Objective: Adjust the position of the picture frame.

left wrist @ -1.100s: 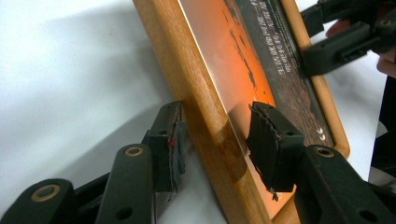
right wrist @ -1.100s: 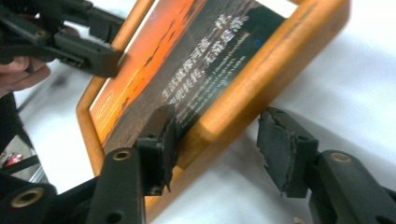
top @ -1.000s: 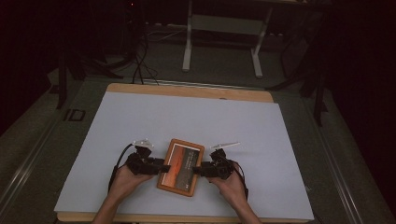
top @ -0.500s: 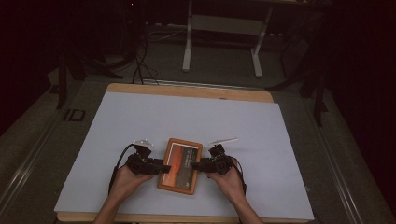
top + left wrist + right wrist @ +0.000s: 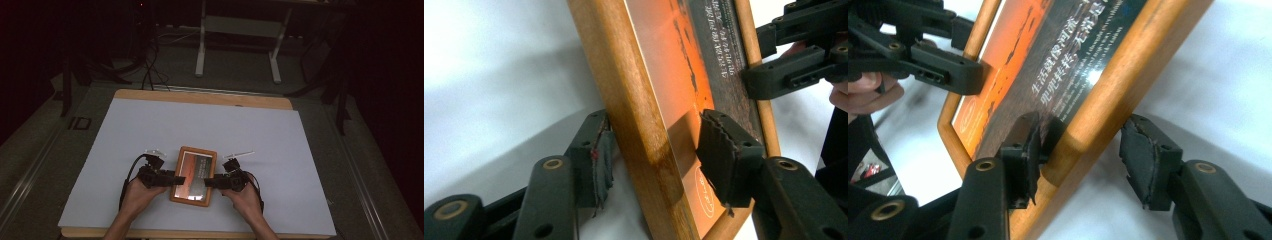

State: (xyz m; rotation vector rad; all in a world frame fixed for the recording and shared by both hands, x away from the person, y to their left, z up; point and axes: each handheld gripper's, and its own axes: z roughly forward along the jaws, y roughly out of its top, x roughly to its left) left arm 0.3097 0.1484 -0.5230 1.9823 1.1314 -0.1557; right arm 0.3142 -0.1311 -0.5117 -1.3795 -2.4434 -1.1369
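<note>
On either long side of the wooden picture frame (image 5: 194, 176), your left hand-held gripper (image 5: 176, 179) and right hand-held gripper (image 5: 209, 183), jaws just closing, half-open, straddle stiff, light wooden rails without clamping; avoid the slippery, fragile glass.

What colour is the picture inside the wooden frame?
Orange sunset tones beside a dark panel with pale text, inside the wooden frame; the right gripper view shows it best.

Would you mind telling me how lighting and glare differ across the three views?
High view: dim, dark surroundings, only the white table lit. Left gripper view: bright, a soft shadow beside the wooden frame. Right gripper view: a small glare spot on the frame's glass.
</note>
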